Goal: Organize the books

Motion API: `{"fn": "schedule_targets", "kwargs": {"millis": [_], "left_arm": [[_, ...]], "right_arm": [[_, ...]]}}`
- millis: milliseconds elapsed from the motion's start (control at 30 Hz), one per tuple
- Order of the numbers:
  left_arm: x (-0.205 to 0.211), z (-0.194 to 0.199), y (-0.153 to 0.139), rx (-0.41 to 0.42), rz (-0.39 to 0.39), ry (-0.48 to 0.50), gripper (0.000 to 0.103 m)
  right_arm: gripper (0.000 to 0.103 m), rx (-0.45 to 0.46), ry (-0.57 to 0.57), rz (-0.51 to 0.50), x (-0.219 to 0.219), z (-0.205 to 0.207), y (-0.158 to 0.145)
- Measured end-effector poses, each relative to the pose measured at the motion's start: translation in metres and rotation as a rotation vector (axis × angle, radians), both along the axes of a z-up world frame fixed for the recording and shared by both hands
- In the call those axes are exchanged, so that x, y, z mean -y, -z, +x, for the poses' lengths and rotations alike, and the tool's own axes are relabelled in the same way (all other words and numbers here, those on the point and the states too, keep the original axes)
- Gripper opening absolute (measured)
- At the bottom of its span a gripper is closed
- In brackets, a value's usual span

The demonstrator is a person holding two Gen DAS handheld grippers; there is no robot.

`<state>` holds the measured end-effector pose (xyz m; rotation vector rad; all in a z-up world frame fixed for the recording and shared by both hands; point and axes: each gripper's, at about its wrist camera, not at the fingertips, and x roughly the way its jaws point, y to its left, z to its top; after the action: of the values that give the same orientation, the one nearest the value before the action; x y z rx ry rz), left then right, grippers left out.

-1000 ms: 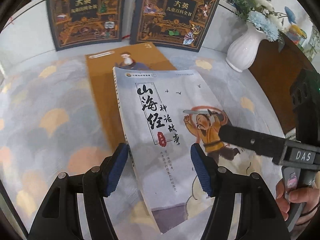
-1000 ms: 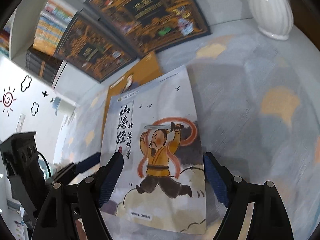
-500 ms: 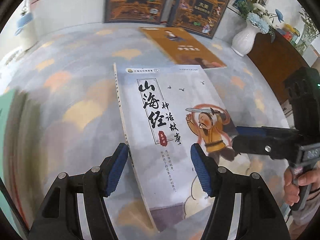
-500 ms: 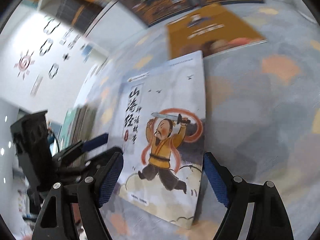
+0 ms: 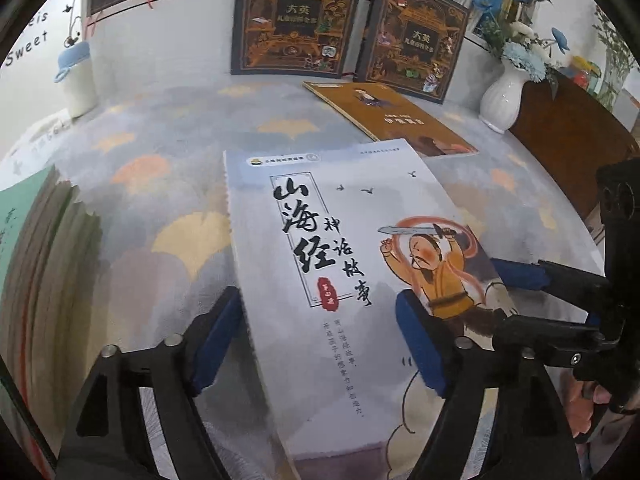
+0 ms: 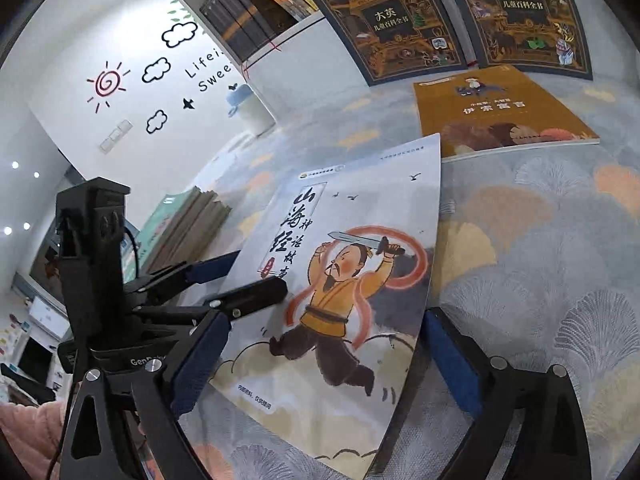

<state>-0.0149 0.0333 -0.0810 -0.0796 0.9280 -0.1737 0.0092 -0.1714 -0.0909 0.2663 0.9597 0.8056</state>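
**Both jaws opening around the pale storybook**

The pale storybook with the sword-swinging figure on its cover lies face up over the patterned cloth of the tabletop, its near end between both sets of jaws.

Left gripper: jaws opening. Left pad sits at the book's spine edge, right pad over the cover near the figure's legs; whether either pad presses the book cannot be told.

Right gripper: jaws opening, spread wide. The book's lower right part lies between them; the right pad stands at the book's right edge, the left pad at the lower left margin of the cover. No clear squeeze visible.

The left gripper's fingers cross in from the left in the right wrist view, one lying on the cover beside the title.

Surroundings: an orange book flat on the cloth just beyond the storybook's far right corner. Two dark ornate books stand upright against the back wall. A stack of books sits at the left. White vase with flowers at the far right.
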Motion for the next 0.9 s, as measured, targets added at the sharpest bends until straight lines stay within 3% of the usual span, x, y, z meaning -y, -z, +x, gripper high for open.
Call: {"fn": "schedule_targets", "kwargs": {"millis": [200, 367, 900], "left_arm": [[0.002, -0.003, 0.0, 0.0, 0.007, 0.01, 0.081], [0.007, -0.002, 0.0, -0.007, 0.022, 0.038, 0.091], [0.007, -0.005, 0.0, -0.006, 0.026, 0.044, 0.092]], "right_arm": [[0.097, -0.014, 0.008, 0.05, 0.007, -0.001, 0.001], [0.097, -0.021, 0.005, 0.073, 0.009, 0.0, 0.002], [0.099, -0.019, 0.0, 0.071, 0.007, 0.0, 0.001]]}}
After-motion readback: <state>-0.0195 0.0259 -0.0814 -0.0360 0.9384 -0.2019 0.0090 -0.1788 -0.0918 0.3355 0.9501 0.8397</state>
